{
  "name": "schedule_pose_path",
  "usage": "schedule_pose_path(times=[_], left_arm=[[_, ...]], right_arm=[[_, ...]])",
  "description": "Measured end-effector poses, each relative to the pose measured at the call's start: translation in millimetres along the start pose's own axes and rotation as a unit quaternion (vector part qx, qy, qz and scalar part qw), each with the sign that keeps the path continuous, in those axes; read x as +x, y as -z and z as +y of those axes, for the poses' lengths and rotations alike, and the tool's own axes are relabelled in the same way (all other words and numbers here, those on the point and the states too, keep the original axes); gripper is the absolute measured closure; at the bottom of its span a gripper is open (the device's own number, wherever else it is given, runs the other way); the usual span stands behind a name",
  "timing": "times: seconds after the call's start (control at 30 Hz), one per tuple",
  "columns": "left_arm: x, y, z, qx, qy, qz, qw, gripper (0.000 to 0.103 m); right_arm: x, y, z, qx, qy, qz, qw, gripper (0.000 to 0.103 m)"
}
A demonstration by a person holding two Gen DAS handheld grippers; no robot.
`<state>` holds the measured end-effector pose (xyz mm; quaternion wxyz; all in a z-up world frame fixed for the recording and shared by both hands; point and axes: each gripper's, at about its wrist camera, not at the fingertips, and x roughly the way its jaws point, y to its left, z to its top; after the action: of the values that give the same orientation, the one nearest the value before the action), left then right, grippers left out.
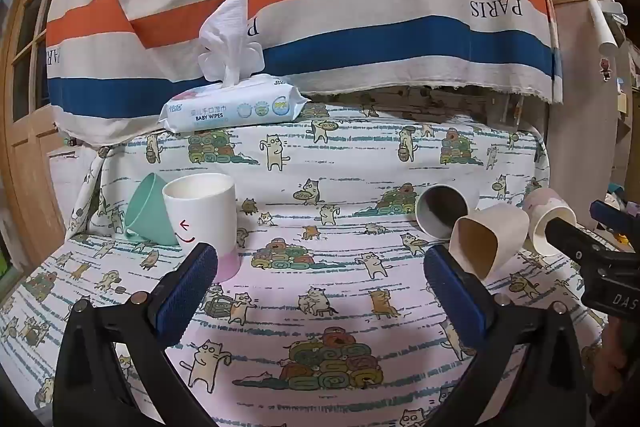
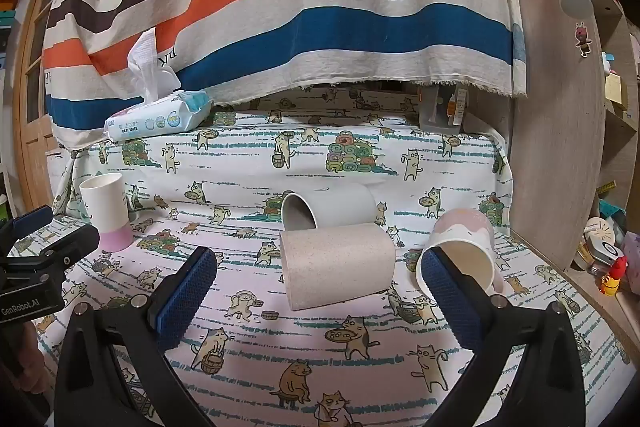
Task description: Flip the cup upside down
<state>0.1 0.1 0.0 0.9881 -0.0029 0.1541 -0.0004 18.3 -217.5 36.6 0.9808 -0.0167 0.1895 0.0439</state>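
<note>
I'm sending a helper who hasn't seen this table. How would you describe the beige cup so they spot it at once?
On the cat-print tablecloth, look right of centre at the three cups lying on their sides. The beige cup is the nearest, in front of the grey cup and left of the pink-and-white cup. Only it is speckled, with a squarish mouth.

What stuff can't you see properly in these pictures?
- Mint cup: left wrist view, partly behind the white cup.
- Grey cup: right wrist view, lower side behind the beige cup.
- Pink-topped cup: rim partly behind the right gripper finger.
</note>
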Motion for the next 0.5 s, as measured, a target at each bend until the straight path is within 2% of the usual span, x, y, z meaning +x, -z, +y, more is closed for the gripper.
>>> schedule_pose_path(times=[0.5], left_arm=[[-0.3, 0.0, -2.0, 0.004, 0.006, 0.0, 1.0, 0.0]], right_arm=[[0.2, -0.5, -0.7, 0.0, 0.001, 0.0, 1.0, 0.0]])
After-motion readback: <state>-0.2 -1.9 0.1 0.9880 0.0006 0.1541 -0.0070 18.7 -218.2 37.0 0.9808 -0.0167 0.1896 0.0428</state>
